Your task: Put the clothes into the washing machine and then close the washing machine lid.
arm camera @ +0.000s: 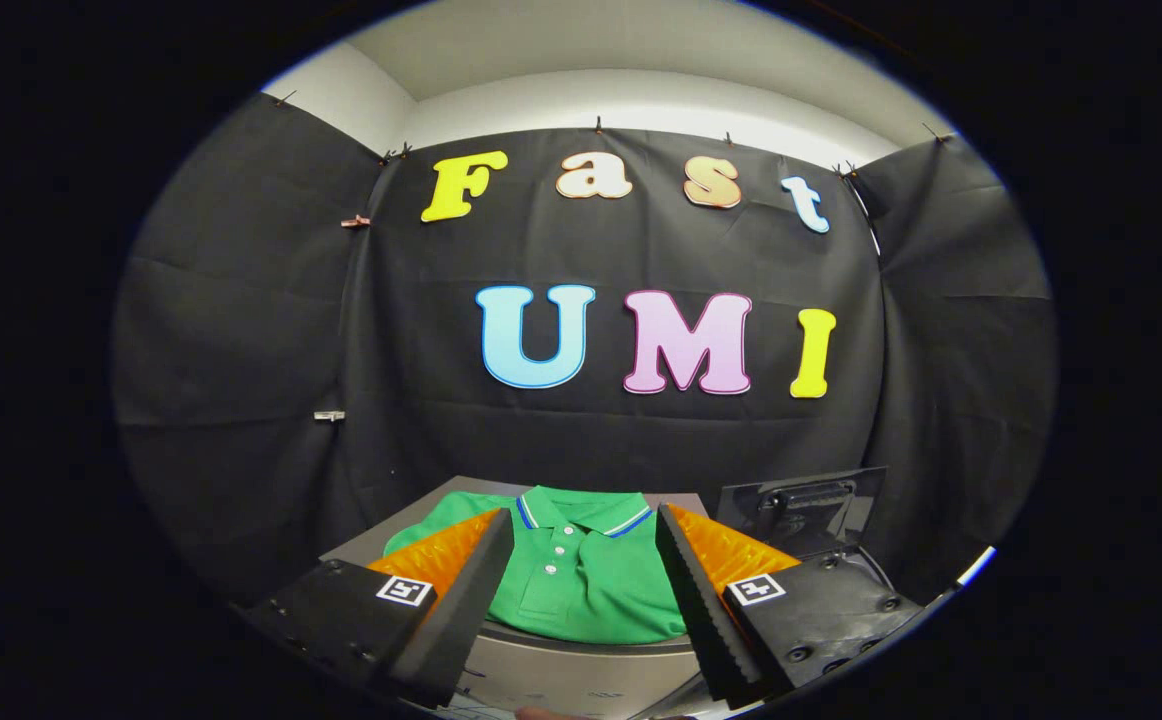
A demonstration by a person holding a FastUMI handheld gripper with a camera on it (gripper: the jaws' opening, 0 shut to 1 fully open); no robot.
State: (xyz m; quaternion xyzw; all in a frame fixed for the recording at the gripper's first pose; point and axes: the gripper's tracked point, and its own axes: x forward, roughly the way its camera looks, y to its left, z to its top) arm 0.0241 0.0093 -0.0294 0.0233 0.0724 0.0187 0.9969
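Green polo shirt laid flat on grey desk; hand-held gripper held wide, nothing gripped; possibly washer lid raised beyond.

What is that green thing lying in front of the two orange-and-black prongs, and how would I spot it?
Start at the black cloth wall, then drop to the grey surface below it. There lies a green polo shirt, just ahead of the open gripper and framed by its fingers, neither touching it. Its white buttons and blue-and-white striped collar set it apart from the dark upright panel beside it.
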